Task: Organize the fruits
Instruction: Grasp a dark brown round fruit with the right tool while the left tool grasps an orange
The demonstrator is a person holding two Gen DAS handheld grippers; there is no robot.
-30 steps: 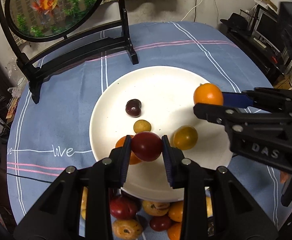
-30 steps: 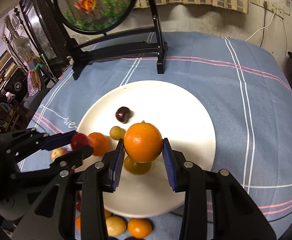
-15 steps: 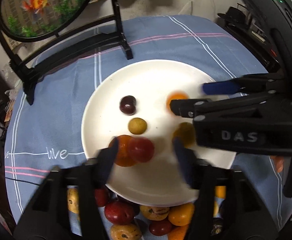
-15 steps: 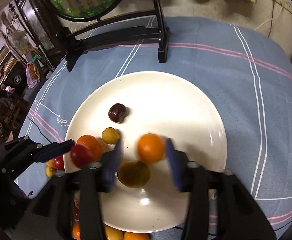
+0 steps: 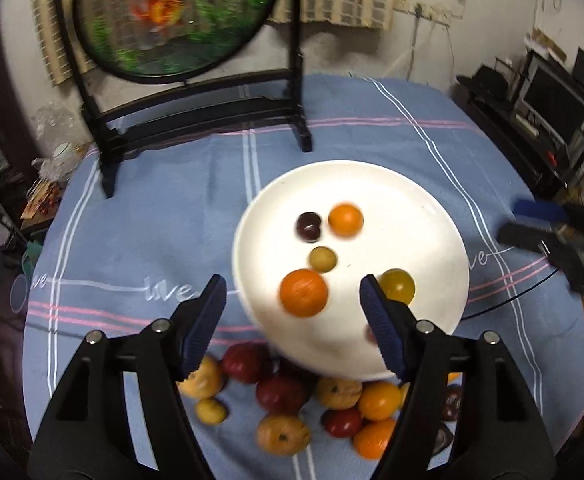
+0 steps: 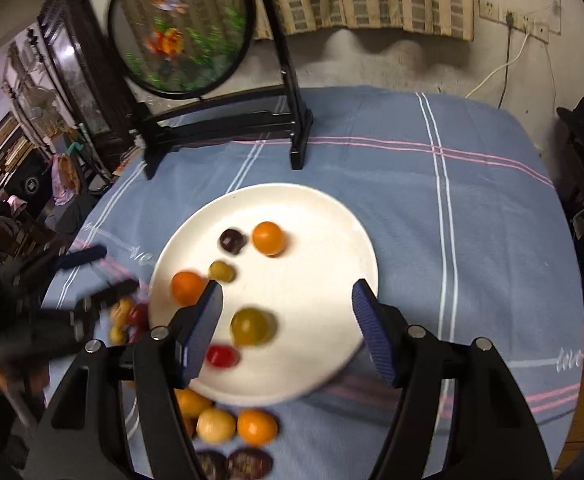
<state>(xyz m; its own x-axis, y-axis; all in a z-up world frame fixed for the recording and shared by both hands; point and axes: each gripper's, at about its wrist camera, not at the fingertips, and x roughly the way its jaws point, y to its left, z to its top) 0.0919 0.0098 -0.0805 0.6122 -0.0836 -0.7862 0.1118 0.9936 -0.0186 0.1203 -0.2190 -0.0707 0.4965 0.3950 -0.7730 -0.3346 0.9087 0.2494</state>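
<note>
A white plate point(image 5: 392, 200) point(image 6: 312, 220) on the blue cloth holds a dark plum point(image 5: 308, 226), two oranges point(image 5: 345, 219) point(image 5: 304, 292), two yellow-green fruits point(image 5: 323, 258) point(image 5: 397, 285) and a red fruit point(image 6: 222, 355). My left gripper point(image 5: 292, 320) hangs above the plate's near edge, its jaws opening with nothing between them. In the left wrist view its right finger mostly hides the red fruit. My right gripper point(image 6: 288, 320) is open and empty above the plate's near right side. Each gripper shows at the edge of the other's view point(image 5: 528, 224) point(image 6: 100, 274).
Several loose fruits point(image 5: 292, 392) point(image 6: 232, 424), red, orange and yellow, lie on the cloth in front of the plate. A round goldfish screen point(image 5: 180, 12) on a black stand point(image 5: 196, 120) fills the table's back left. Bare cloth point(image 6: 472, 220) lies to the right.
The left gripper has let go of the red fruit and the right gripper of the orange; both fruits now lie on the plate. Both grippers opened and drew back and up.
</note>
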